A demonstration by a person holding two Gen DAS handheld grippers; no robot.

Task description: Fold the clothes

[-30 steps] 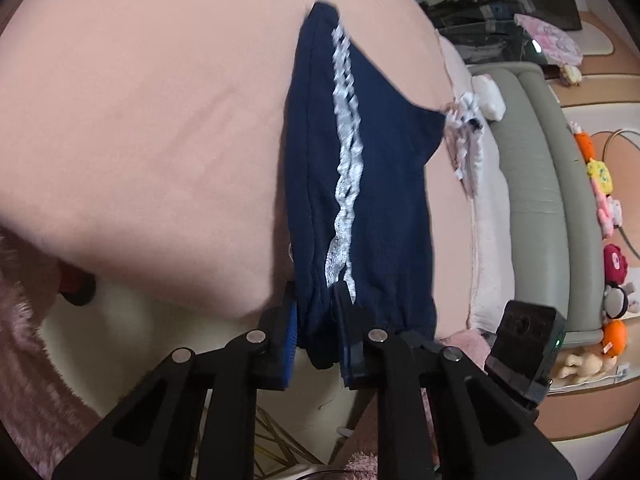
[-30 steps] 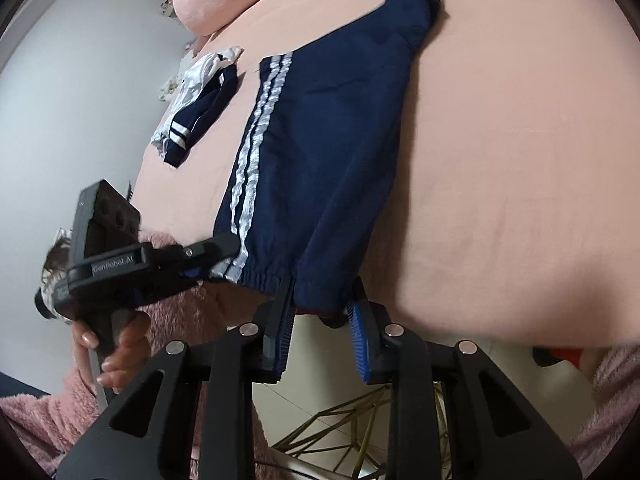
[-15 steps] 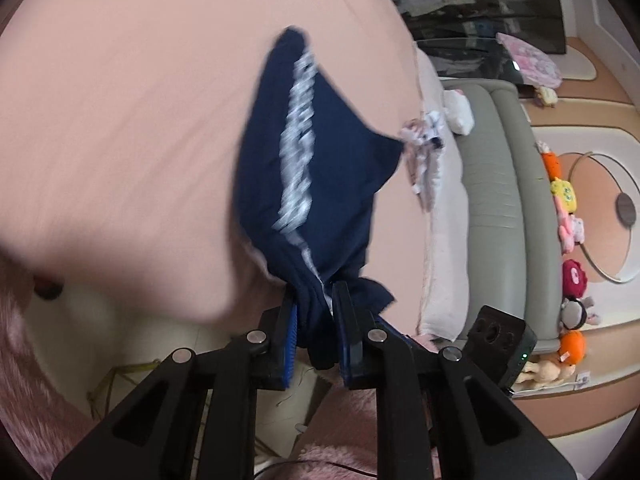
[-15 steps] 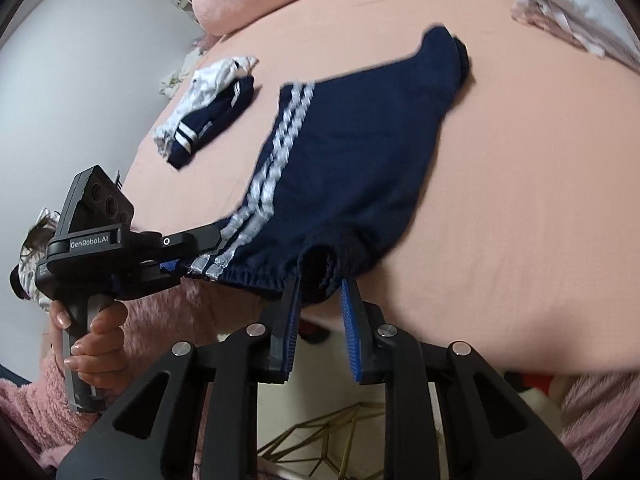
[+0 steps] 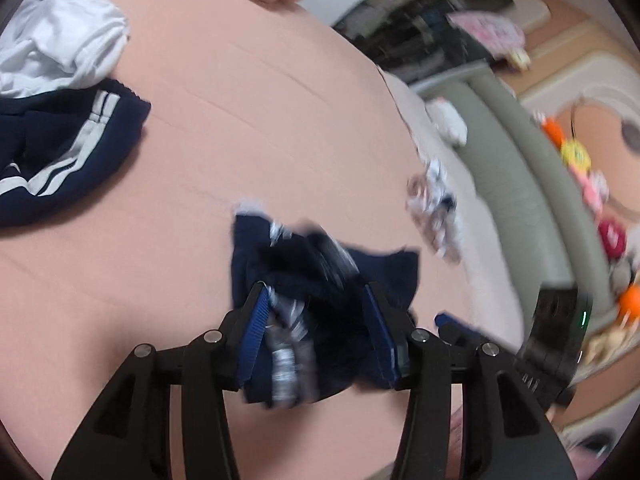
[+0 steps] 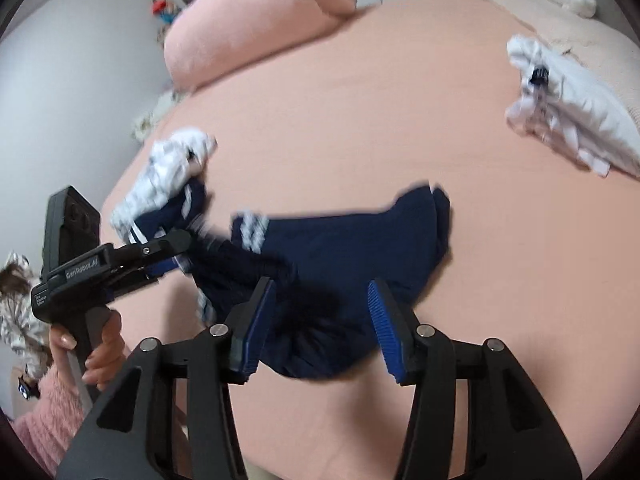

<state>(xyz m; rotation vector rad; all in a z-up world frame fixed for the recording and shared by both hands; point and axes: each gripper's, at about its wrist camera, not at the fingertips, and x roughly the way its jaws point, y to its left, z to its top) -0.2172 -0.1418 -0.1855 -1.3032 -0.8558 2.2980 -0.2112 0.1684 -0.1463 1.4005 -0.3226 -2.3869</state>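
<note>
A broad bed covered in a salmon-pink sheet [image 6: 360, 128] fills both wrist views, with a rolled pink pillow [image 6: 256, 20] at 11 o'clock in the right view and a grey-green padded headboard [image 5: 532, 208] at 3 o'clock in the left view. Open sheet stretches from the centre toward 12 and 1 o'clock in the right view; the sheet's near edge curves away along the bottom of the frame. A crumpled white-and-navy striped garment [image 6: 168, 192] lies at 9 o'clock, and a stack of folded white clothes [image 6: 576, 116] sits near the bed's edge at 2 o'clock.

The navy shorts with white side stripes [image 6: 344, 248], spread long and flat a second ago with the waistband hanging at the bed's near edge, now lie doubled over at the centre of the sheet, the waistband carried inward over the legs.

Both claws have just been opening. The left gripper [image 5: 316, 332] stands about half open, its blue pads flanking the bunched waistband, which lies loose between them; motion blur hides whether cloth still brushes a pad. The right gripper [image 6: 320, 320] is likewise half open, the dark fabric sagging in the gap clear of both pads. A hand [image 6: 94, 344] in a fuzzy pink sleeve [image 6: 44, 432] holds the left tool at 8 o'clock.
</note>
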